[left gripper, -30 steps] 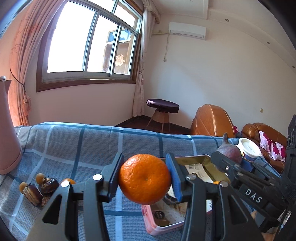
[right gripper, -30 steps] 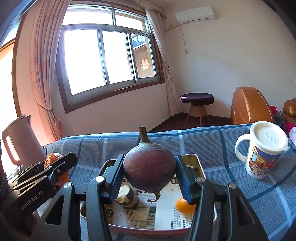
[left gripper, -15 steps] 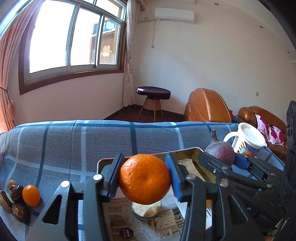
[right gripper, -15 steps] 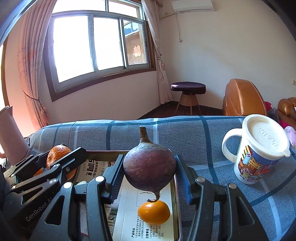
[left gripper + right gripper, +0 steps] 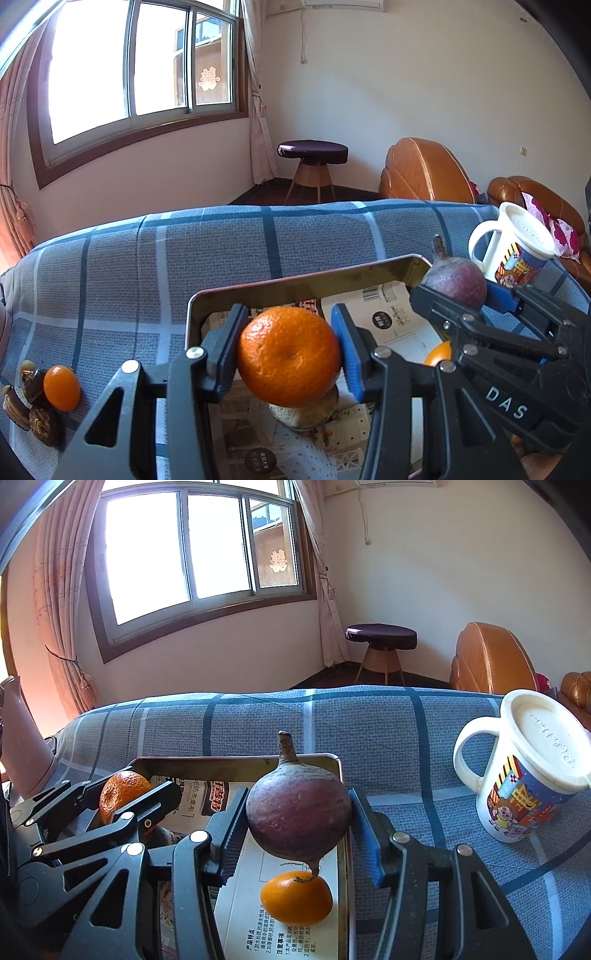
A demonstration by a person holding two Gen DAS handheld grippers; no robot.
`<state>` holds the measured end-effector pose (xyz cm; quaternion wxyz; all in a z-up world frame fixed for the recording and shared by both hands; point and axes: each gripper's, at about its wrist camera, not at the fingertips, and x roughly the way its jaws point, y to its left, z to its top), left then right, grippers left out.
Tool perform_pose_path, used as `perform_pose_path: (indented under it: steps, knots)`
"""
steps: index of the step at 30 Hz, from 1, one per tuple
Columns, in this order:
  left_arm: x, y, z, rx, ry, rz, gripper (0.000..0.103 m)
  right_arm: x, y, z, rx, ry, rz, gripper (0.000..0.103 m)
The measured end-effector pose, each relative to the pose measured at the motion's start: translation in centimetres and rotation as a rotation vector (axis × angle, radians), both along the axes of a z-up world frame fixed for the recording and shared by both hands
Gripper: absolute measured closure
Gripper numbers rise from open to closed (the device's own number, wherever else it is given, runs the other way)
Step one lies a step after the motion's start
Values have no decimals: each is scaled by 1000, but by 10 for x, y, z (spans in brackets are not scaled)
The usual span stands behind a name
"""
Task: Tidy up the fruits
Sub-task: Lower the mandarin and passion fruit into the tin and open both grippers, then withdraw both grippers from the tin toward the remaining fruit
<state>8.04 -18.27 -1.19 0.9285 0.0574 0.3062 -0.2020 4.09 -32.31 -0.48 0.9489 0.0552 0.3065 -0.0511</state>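
The tangerine [image 5: 289, 356] sat clamped between the two pads of the left tool [image 5: 288, 354], held in the air above the near end of the metal tray [image 5: 295, 286]. Directly beneath it in the tray lay a brownish, rough lump [image 5: 303, 411], possibly a dried fruit; the view was too blocked to say. The purple round fruit [image 5: 298, 814], stem up, was gripped by the right tool [image 5: 295, 825] over the tray's right side, its lower tip just above a small orange kumquat [image 5: 296, 897] lying on the printed paper lining [image 5: 295, 938] the tray. On the blue plaid cloth [image 5: 221, 251] covering the tabletop, left of the tray, another kumquat [image 5: 61, 387] touched a cluster of dark dried dates [image 5: 29, 402]. A lidded cartoon mug [image 5: 524, 768] stood to the tray's right.
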Motion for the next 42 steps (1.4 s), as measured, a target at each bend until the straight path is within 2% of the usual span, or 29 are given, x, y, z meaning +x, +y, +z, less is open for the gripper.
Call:
perform_pose_path:
  steps: [9, 14, 16, 17, 19, 23, 31, 34, 37, 39, 42]
  knots:
    - [-1, 1, -2, 11, 2, 26, 51, 0, 4, 2, 22, -21, 25, 47]
    - [-3, 7, 4, -9, -21, 72, 29, -11, -9, 9, 80, -90, -6, 47]
    - [-7, 8, 8, -14, -47, 83, 20, -16, -13, 13, 92, -127, -28, 40]
    - [-10, 9, 10, -18, -58, 76, 8, -19, -13, 15, 91, -146, -41, 28]
    - [-18, 10, 15, -30, -97, 69, 0, -24, -14, 19, 83, -181, -66, 21]
    - [-30, 11, 25, -14, -168, 82, 0, -29, -13, 22, 72, -211, -86, 20]
    - [-38, 36, 23, -7, -178, 155, 0, -33, -15, 22, 77, -227, -122, 20]
    - [-40, 52, 24, -5, -195, 206, 0, -41, -10, 26, 34, -282, -135, 20]
    - [-42, 68, 23, -7, -221, 253, 0, -54, -1, 34, -31, -382, -147, 20]
    - [-44, 75, 22, 3, -255, 293, 0, -62, 7, 37, -71, -436, -155, 13]
    - [-44, 80, 21, 30, -289, 335, 0, -67, 18, 39, -125, -474, -164, 12]
